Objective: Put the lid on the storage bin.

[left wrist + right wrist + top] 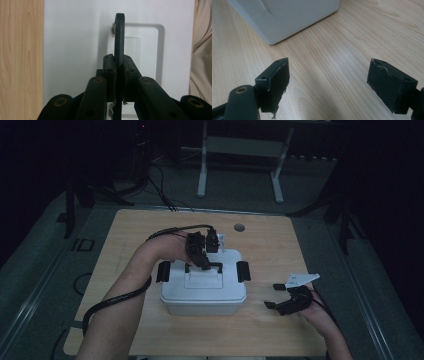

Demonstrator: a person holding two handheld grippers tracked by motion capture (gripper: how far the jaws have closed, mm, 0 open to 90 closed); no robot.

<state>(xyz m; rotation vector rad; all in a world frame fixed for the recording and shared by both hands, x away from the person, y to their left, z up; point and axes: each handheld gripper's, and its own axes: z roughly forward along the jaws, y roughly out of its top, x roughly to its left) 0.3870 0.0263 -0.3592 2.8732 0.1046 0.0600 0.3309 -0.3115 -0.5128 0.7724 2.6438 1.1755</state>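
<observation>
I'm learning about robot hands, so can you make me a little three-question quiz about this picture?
1. True or false: the left gripper is shut on the box's black handle.
2. Which is open? A) right gripper B) left gripper
3. Fill in: the white box sits on a wooden ____.

Key: 1 true; 2 A; 3 table.

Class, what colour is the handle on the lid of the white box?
Black. The handle shows best in the left gripper view, clamped between the left gripper jaws.
</observation>
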